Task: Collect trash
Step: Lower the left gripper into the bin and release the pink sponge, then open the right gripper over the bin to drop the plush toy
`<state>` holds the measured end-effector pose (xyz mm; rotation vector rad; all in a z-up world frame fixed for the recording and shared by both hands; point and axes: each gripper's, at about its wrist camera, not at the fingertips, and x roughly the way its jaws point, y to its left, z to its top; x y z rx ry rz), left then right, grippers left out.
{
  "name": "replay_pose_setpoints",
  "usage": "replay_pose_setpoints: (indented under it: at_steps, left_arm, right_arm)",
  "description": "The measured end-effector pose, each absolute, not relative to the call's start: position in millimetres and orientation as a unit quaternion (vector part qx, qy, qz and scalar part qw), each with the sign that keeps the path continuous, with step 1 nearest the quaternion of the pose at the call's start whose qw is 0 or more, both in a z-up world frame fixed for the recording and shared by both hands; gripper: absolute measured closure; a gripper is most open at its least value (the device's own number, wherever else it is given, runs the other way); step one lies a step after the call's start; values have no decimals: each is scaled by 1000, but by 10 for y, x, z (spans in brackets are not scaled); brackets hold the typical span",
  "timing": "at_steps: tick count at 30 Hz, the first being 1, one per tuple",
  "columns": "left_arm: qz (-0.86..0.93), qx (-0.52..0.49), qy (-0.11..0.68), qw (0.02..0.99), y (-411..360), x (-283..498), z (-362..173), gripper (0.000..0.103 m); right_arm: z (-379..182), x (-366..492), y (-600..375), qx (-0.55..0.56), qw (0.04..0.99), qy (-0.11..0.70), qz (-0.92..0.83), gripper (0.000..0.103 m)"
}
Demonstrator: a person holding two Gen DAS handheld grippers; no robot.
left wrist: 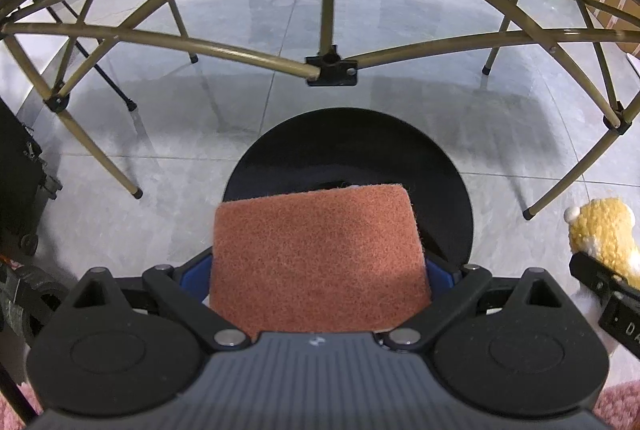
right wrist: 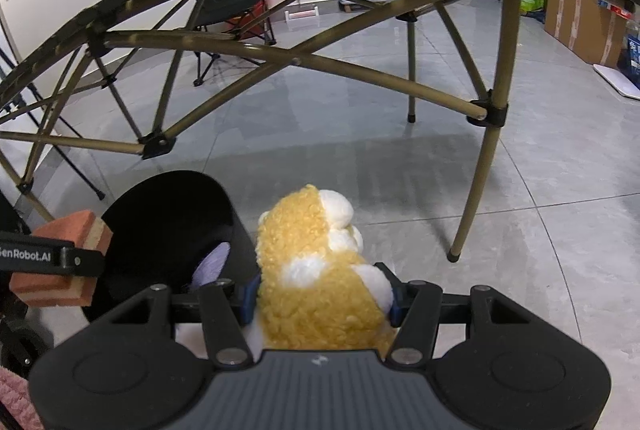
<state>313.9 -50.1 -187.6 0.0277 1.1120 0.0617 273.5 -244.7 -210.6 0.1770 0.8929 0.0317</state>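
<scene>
The left gripper (left wrist: 320,266) clamps an orange sponge (left wrist: 316,254) above the black bin (left wrist: 448,182); the right gripper (right wrist: 320,300) clamps a plush toy (right wrist: 320,270), the bin at its ten o'clock. Something purple already lies inside; both drops remain.

The sponge (left wrist: 320,258) hides the left gripper's fingertips and the near rim of the black bin (left wrist: 440,166). In the right wrist view, the plush toy (right wrist: 320,270) covers the right gripper's pads; the pale purple item (right wrist: 210,266) inside the bin is unidentifiable. The folding table (right wrist: 280,54) top is cut off.
</scene>
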Motion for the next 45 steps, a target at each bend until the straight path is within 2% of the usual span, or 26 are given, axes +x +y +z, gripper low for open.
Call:
replay_pose_setpoints:
  at_steps: [7, 17, 25, 36, 39, 41, 45]
  left_arm:
    - [25, 22, 522, 852, -639, 3274, -1928, 0]
    - [47, 4, 535, 843, -405, 3275, -1941, 0]
    - [95, 5, 499, 861, 118, 3034, -1740, 0]
    - [133, -22, 485, 864, 607, 2937, -1621, 0]
    - [136, -23, 477, 868, 639, 2884, -1574, 0]
    - [134, -25, 472, 871, 652, 2841, -1519, 0]
    - [124, -40, 461, 878, 678, 2719, -1323, 0]
  right_arm:
    - [-2197, 2804, -2555, 90, 894, 439, 3, 48]
    - [-2162, 2843, -2423, 89, 893, 441, 17, 48]
    - [-1971, 3142, -1803, 64, 900, 425, 68, 48]
    - [-2015, 3529, -1036, 30, 887, 450, 94, 45]
    - [-2015, 3573, -1001, 38, 883, 458, 92, 32]
    - [-1975, 3567, -988, 36, 884, 459, 86, 0]
    - [-1778, 3427, -993, 19, 885, 457, 89, 0]
